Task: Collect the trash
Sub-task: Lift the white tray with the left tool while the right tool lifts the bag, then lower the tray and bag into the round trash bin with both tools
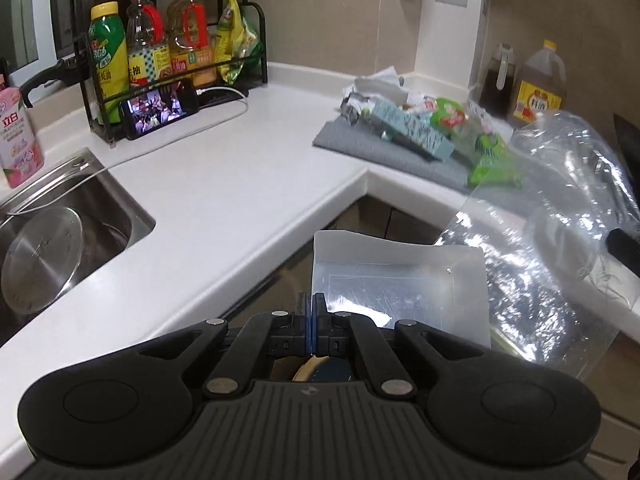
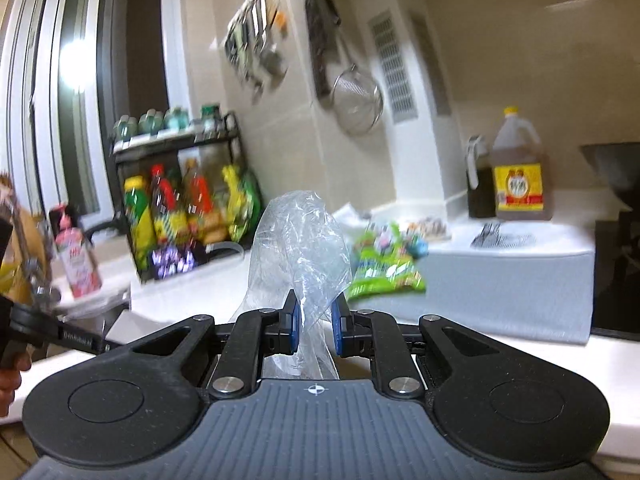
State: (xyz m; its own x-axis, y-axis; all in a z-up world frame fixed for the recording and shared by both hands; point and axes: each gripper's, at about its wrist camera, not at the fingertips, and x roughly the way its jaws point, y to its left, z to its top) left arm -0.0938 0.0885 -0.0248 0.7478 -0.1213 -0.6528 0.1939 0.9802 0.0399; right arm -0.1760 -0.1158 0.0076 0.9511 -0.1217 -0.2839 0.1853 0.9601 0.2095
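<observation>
Left gripper [image 1: 311, 322] fully closed, pinching nothing visible. Right gripper [image 2: 314, 326] clamped on clear bag [image 2: 300, 240]. Trash pile [image 1: 424, 128] upper right on grey mat [image 1: 360, 148]. Hold bag mouth wide, low beside pile.

Bare counter [image 1: 224, 184] btw sink [image 1: 120, 204], trash pile [image 1: 420, 128]

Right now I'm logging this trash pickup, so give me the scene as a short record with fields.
setting: kitchen corner, white countertop
left gripper: shut; whether it pinches the white carton piece cannot be told
right gripper: shut on clear plastic bag
trash left: wrappers and packets piled on grey mat
sink: holds a steel pot lid
rack: oil and sauce bottles, phone propped in front
</observation>
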